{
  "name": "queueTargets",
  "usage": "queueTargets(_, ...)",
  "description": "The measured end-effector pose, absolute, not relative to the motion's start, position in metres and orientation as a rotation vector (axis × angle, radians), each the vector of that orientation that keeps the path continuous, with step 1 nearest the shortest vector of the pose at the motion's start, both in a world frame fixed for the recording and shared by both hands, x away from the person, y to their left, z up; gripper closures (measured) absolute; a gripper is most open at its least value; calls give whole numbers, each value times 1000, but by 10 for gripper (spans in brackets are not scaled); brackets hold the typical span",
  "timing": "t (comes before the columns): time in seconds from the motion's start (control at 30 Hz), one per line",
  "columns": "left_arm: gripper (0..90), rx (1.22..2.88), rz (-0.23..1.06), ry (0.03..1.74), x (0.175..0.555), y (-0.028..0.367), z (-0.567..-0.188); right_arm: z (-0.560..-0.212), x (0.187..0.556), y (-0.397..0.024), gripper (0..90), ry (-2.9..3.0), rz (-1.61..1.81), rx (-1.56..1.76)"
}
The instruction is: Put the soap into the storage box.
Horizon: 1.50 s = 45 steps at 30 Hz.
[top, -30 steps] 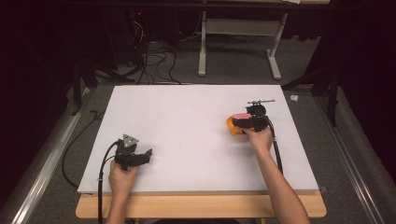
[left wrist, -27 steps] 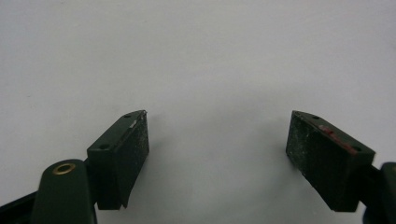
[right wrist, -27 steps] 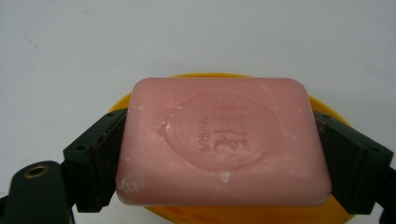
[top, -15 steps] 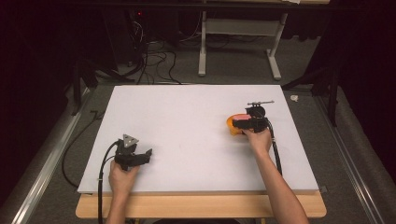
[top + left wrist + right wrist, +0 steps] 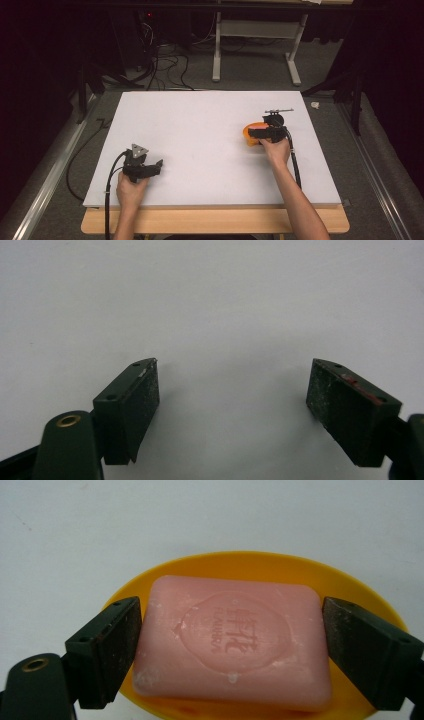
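At the white table (image 5: 200, 125), the right gripper (image 5: 227, 645) brackets a pink soap bar (image 5: 230, 640) lying in its orange dish (image 5: 260, 562), jaws at both ends; whether they clamp it I cannot tell. The left gripper (image 5: 232, 405) rests spread and empty. The lift appears not yet made.

white board (image 5: 200, 130) on wooden table (image 5: 215, 220) | floor cables (image 5: 165, 65) | metal stand (image 5: 255, 45)

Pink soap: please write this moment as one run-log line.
right claw: shut on pink soap | soap in yellow dish | left claw: open, over white table
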<state>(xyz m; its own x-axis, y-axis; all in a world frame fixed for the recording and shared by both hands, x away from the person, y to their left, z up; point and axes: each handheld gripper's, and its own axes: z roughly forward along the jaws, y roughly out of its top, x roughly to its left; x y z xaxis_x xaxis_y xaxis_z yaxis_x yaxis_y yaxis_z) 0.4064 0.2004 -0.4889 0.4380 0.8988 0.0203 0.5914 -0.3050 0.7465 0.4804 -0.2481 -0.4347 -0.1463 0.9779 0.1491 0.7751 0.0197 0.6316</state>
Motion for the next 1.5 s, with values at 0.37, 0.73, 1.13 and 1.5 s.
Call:
queueTargets(0.37, 217, 2018, 585, 1248, 406, 200, -489, -418, 467, -252, 145, 1962, 961, 1723)
queueTargets(0.73, 218, 2018, 586, 1247, 406, 200, -489, -406, 443, -246, 205, 1996, 1037, 1550)
queueTargets(1.13, 218, 2020, 585, 1246, 406, 200, -489, -398, 416, -246, 223, 2010, 1085, 1468)
queueTargets(1.5, 218, 2020, 586, 1246, 406, 200, -489, -405, 394, -244, 235, 2048, 1088, 1421)
